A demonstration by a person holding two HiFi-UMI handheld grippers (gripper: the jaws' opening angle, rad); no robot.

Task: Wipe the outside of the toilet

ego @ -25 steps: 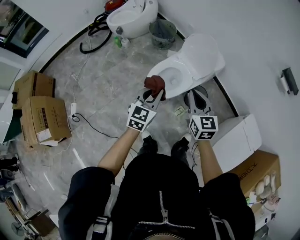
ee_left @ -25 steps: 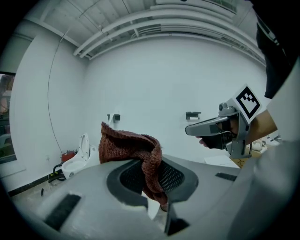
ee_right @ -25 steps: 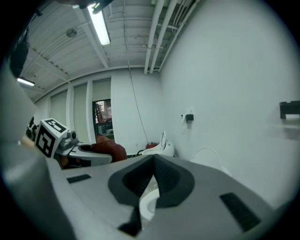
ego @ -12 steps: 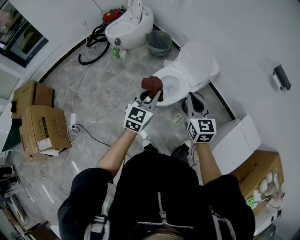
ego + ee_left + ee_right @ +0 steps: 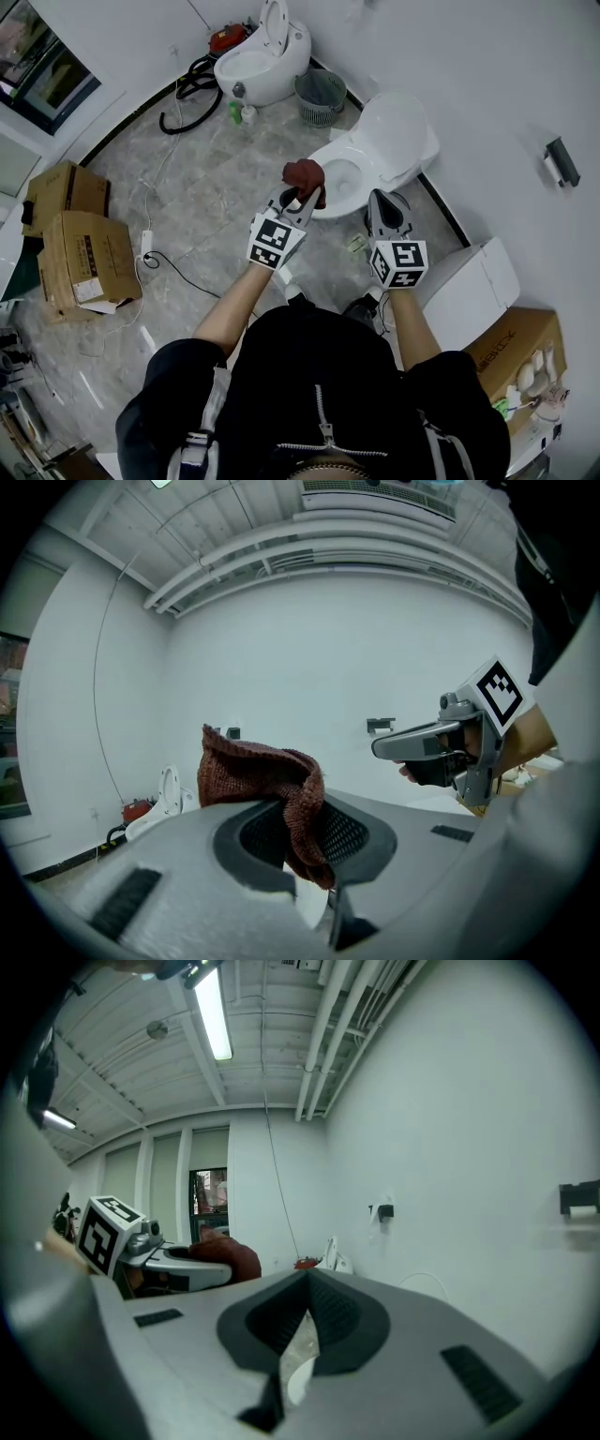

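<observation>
A white toilet (image 5: pixel 380 155) with its seat lid raised stands against the curved wall, straight ahead of me. My left gripper (image 5: pixel 303 192) is shut on a dark red knitted cloth (image 5: pixel 304 175), held in the air just left of the bowl's rim. The cloth (image 5: pixel 267 780) bunches up out of the closed jaws in the left gripper view. My right gripper (image 5: pixel 384 212) hangs a little below the bowl's near right side, jaws together with nothing between them. Each gripper view points up at the wall and ceiling.
A second white toilet (image 5: pixel 255 58) stands at the back with a green mesh bin (image 5: pixel 322 94), small bottles and a black hose. Cardboard boxes (image 5: pixel 80 246) lie at the left, a white box (image 5: pixel 467 286) and another carton at the right. A cable runs across the marble floor.
Both grippers have stayed close to the toilet's front; my head view has shifted slightly, and the cloth now sits a touch nearer the bowl rim.
</observation>
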